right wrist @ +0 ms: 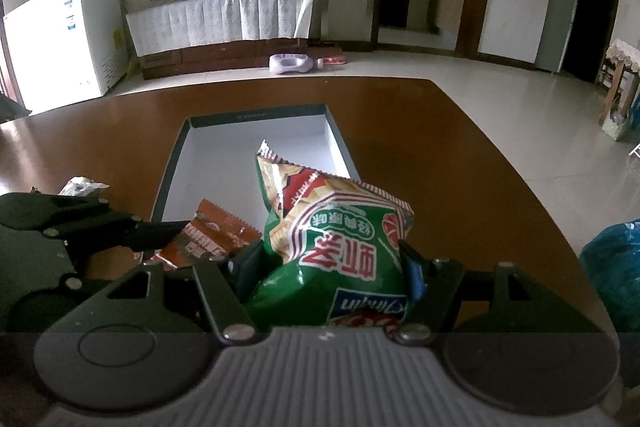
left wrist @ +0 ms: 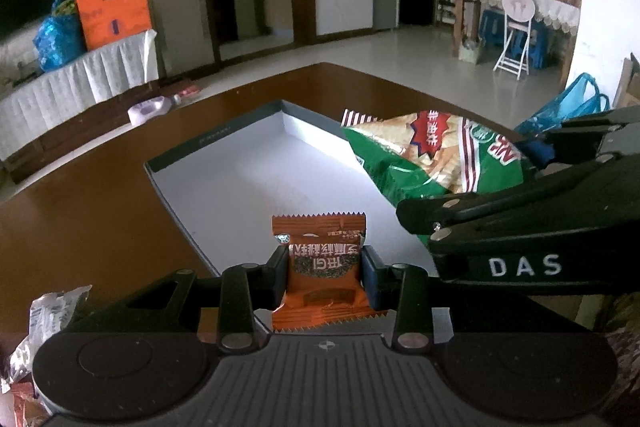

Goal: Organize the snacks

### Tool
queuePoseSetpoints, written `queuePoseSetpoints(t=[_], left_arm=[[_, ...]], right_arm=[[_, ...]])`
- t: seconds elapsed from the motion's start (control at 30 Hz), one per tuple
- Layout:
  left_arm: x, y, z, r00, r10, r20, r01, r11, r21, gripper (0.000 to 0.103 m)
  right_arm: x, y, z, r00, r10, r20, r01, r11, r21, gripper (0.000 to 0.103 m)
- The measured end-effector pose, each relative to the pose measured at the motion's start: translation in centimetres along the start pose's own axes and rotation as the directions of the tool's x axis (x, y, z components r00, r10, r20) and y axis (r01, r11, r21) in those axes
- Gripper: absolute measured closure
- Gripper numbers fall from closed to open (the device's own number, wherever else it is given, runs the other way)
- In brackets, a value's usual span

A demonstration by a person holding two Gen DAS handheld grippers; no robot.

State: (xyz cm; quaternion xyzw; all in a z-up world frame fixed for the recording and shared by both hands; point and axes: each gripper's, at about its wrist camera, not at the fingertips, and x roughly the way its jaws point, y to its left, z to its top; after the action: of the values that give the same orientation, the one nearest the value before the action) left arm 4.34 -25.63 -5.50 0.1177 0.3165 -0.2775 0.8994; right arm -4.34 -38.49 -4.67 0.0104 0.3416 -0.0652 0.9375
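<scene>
In the left wrist view the nearest thing is the left gripper [left wrist: 325, 269], and its two pads press on the sides of a small orange snack packet [left wrist: 324, 273]. The packet stands upright between the pads, over the near edge of a shallow box [left wrist: 212, 143] with a white floor and dark grey walls. The box lies on a brown wooden table [left wrist: 100, 187]. At the far left of this view, close to the gripper body, a crumpled silver wrapper [left wrist: 48, 323] lies on the table. To the right, the right gripper [left wrist: 532, 163] comes in from the side and carries a green bag of chips [left wrist: 432, 159], which hangs over the right part of the box.

In the right wrist view the nearest thing is the right gripper [right wrist: 332, 267]. Its pads are clamped on the lower part of the green bag of chips [right wrist: 332, 247], and the bag stands up and leans a little to the left, above the near end of the box [right wrist: 256, 117]. At the left of this view the left gripper [right wrist: 168, 227] reaches in with the orange snack packet [right wrist: 208, 239], tilted, just beside the green bag; whether the two touch I cannot tell. Behind the left gripper the silver wrapper [right wrist: 82, 185] lies on the table [right wrist: 440, 155]. At the right edge a blue plastic bag [right wrist: 612, 267] is seen beside the table.
</scene>
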Motion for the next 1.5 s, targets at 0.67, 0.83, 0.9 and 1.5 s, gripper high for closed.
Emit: queuePoseSetpoints(t=[0.67,0.83,0.9,1.5], left_arm=[[-1.9,-0.1,-1.1,0.998,0.055,0.010,-0.056,0.994,0.090,0.016],[-2.9,1.3,-1.9,0.998,0.064,0.009,-0.064,0.995,0.079,0.016],[-3.3,1.8,-2.0,0.997,0.070,0.012,-0.071,0.995,0.074,0.016],[-7.0,5.6,-3.2,0.991,0.123,0.044,-0.123,0.992,0.007,0.013]], right_arm=[[3.6,2.0,0.7,0.999,0.029,-0.012,-0.030,0.999,-0.035,0.034],[4.0,2.7,0.8,0.999,0.032,-0.020,-0.033,0.998,-0.045,0.031],[4.1,2.3,0.5,0.999,0.040,-0.021,-0.040,0.999,-0.031,0.029],[2.5,4.6,1.4,0.990,0.125,0.069,-0.125,0.992,-0.007,0.022]])
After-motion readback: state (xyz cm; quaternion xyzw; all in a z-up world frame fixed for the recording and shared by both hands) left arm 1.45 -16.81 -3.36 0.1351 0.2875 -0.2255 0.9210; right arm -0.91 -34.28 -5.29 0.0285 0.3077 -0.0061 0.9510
